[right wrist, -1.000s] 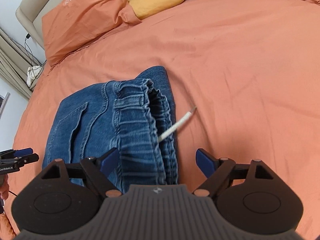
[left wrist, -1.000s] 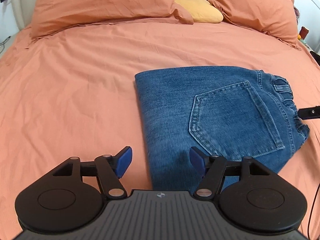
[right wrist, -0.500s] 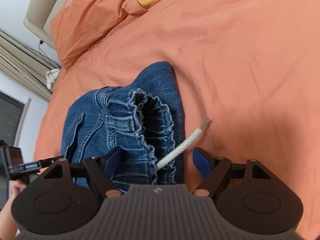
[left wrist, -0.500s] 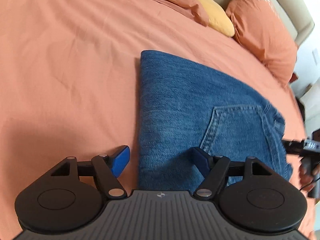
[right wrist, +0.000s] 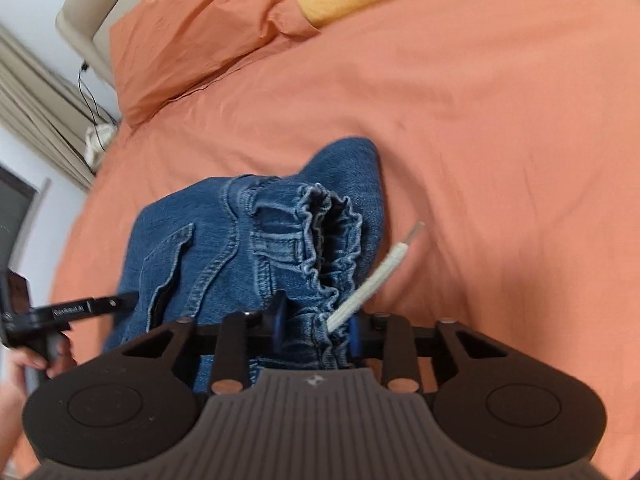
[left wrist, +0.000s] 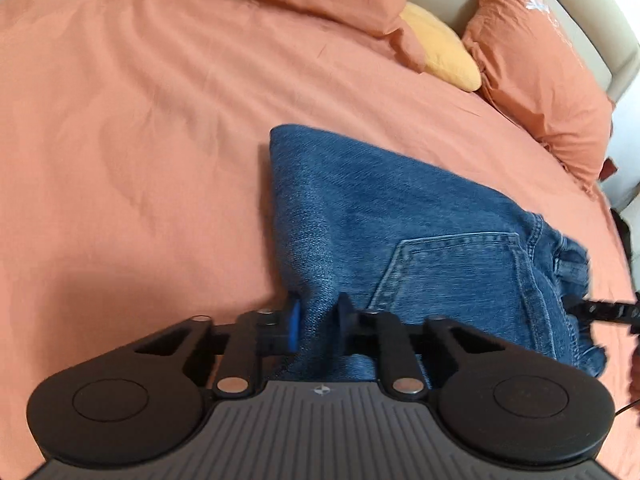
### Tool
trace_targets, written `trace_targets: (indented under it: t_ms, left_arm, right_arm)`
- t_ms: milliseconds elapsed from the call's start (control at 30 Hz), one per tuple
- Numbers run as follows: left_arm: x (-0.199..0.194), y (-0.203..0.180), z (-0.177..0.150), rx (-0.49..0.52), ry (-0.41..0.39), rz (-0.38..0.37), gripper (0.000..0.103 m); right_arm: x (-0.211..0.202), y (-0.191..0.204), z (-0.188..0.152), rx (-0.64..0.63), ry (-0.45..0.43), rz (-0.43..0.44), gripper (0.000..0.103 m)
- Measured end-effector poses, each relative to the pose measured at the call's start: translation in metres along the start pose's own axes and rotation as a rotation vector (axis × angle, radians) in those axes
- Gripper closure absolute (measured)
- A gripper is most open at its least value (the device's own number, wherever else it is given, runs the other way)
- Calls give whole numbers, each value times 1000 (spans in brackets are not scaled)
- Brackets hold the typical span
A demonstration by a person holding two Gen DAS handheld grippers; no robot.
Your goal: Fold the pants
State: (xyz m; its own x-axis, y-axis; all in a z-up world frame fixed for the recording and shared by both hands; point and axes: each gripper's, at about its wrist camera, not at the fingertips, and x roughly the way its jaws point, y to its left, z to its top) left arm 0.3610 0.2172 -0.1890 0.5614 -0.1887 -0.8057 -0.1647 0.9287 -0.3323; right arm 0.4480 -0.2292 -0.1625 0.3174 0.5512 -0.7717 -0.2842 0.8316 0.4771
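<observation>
While the pants [left wrist: 400, 236] lie folded into a compact blue denim bundle on the bed [left wrist: 140, 140], both ends of the bundle are under grip. Their back pocket [left wrist: 456, 276] faces up, and the gathered waistband [right wrist: 320, 248] sits at the end nearest the right wrist camera. A white drawstring [right wrist: 376, 280] trails out of the waistband onto the orange sheet.

Left hand-held gripper [left wrist: 318, 322]: its jaws are closing, with the folded edge of the denim between them. The blue pads [left wrist: 295, 324] press the cloth from either side, and the fabric bunches up between them.

Right hand-held gripper [right wrist: 316, 330]: its jaws are closing on the waistband. The ruffled elastic edge is pinched between the pads, and the drawstring emerges from the cloth just beside the right-hand pad. Whether the drawstring itself is caught in the grip cannot be told.

In the right wrist view, the left tool shows at the left edge with a hand [right wrist: 36, 356] wrapped around its handle.

Surroundings: orange pillows [left wrist: 536, 64] and a yellow cushion [left wrist: 444, 52] lie at the head of the bed, well apart from the pants, against a beige headboard [right wrist: 86, 20]. Curtains [right wrist: 40, 116] and a cable [right wrist: 90, 96] show beside the bed on the left of the right wrist view. Both views are somewhat blurred.
</observation>
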Motion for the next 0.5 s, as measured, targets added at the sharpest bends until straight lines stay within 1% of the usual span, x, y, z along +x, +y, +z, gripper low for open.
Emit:
trace_targets:
  t_ms: [67,133,167,200,300,400,500]
  left_arm:
    - [-18,-8,4,28,-30,11,91]
    - [-40,-10,10,23,-48,-26,91]
    - [-52,-13,13,33,-52,-46,91]
    - [-65,-18,15,62,-59,-48,91]
    - [-108,-30,20,143,-95,-8,91]
    - [-152,-25,25,176,-119,3,91]
    - [-193,-12,25,194,-131,34,91]
  right_arm:
    - [-15,16,3,-20,-22,-17,84]
    - [-31,31,4,-32,-40,-18,85]
    - [-40,40,4,-48,-47,-21,86]
    - [-48,51,3,-64,-50,-28,86]
    - [-74,79,-1,-81,-69,-16,86]
    - [-99,108,-9,-81,-87,17,86]
    - [-118,143,-22,-90,-101,65,86]
